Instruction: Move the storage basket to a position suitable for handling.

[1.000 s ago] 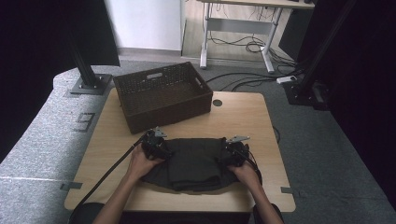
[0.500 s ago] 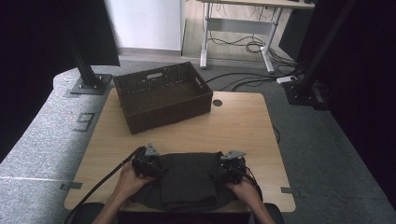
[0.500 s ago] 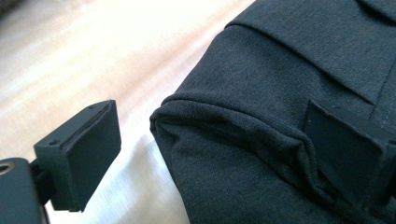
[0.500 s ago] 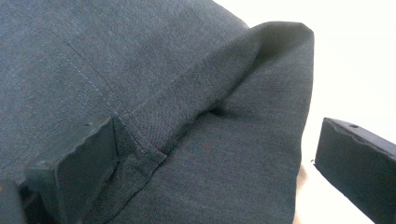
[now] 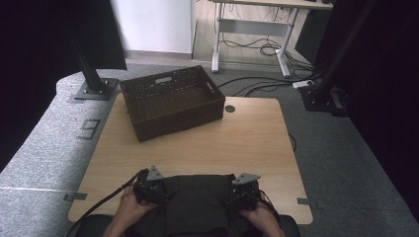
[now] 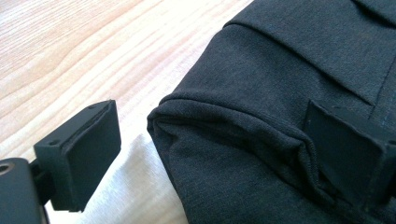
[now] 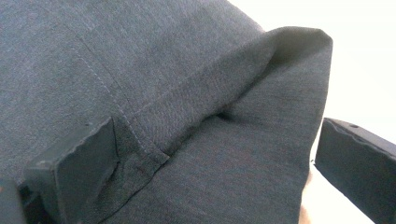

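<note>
Apparently unlabelled dark folded garment [image 5: 197,207] between both wide-open tools, left [image 6: 210,154] and right [image 7: 215,172].

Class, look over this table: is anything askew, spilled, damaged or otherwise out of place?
Nothing is spilled or visibly damaged. Two things look slightly off: the wicker basket sits at an angle to the table edges, and the folded dark garment hangs over the near edge by the person.

Folded dark garment [image 5: 197,205] (table's near edge)
</note>
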